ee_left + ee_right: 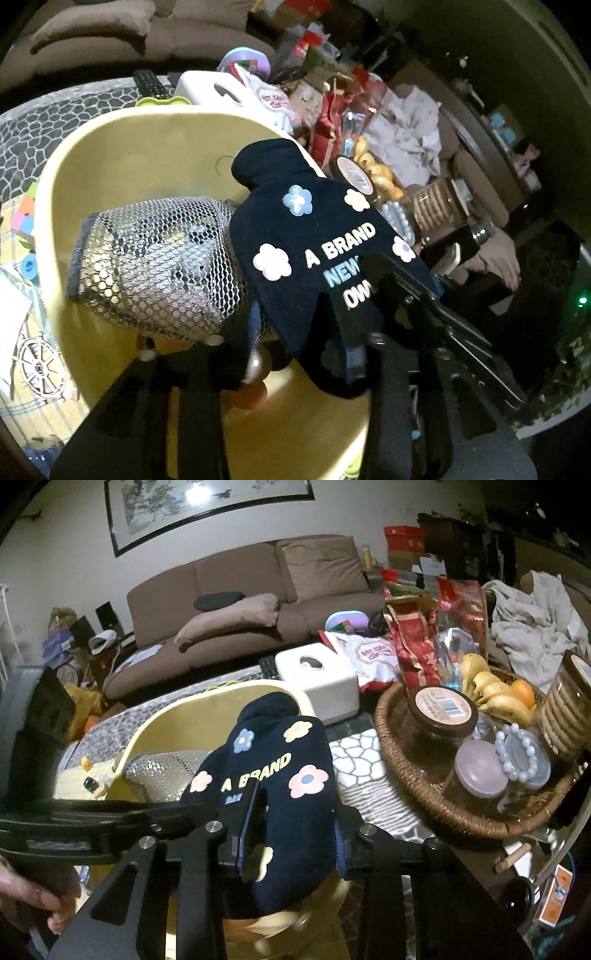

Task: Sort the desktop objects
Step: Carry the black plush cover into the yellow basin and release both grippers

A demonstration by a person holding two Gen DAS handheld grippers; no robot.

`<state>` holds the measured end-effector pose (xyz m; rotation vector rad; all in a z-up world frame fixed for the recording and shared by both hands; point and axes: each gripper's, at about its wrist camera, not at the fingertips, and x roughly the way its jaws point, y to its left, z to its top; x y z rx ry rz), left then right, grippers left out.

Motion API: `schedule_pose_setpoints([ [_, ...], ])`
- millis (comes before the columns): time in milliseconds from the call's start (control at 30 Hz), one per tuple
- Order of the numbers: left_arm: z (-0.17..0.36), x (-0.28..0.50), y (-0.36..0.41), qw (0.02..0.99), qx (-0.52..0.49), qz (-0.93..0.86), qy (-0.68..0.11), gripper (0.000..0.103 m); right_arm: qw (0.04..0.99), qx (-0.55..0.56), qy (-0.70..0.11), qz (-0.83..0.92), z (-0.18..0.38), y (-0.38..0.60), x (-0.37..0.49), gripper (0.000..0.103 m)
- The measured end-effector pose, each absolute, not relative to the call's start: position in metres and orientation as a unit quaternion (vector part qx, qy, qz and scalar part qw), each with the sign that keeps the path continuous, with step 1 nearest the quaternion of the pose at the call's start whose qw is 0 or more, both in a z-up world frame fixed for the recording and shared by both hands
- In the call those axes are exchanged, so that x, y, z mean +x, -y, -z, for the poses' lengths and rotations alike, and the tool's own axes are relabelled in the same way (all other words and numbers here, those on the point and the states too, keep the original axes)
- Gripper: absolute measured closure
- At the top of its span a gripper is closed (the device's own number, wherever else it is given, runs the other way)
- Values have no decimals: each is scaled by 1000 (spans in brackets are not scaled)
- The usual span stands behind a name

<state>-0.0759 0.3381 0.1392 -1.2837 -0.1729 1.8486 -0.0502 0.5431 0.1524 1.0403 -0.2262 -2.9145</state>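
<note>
Now: a dark glove over the yellow tub

Right now the right claw is pinching a dark blue glove by its cuff end. The glove has little puffy flowers on it and the words "A BRAND NEW". One claw finger lies on top of the cloth and the other is at its side, so the glove is squeezed between them. It sticks up and leans over the edge of a yellow tub.

From the left wrist camera, the same glove hangs over the yellow tub. Inside the tub lies a silver mesh cup, tipped on its side. The glove touches the cup's one end. A pearly bead and something orange lie low in the tub.

The left claw sits low over the tub, with its fingers apart. The glove's cuff hangs down between them. I cannot tell if the left fingers press on it.

Beside the tub, on the surface, is a white tissue box. To the right is a wicker basket with jars, bananas and a bead bracelet. A hand shows in the bottom left corner of the right wrist camera.
</note>
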Motion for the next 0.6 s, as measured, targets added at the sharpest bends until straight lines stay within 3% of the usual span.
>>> schedule_pose_setpoints([
  [33,-144,-73,-338,433,-504,-745,60,37,18,335,66,940,-154,-541,-50,82],
  [100,-160,-62,-335,431,-472,-769,23,15,11,332,54,941,-156,-537,-51,83],
  [133,-164,-60,-334,425,-466,-776,13,13,10,334,51,941,-156,-536,-51,83],
  [600,-179,-63,-280,414,-455,-787,51,12,8,333,74,940,-163,-538,-52,82],
])
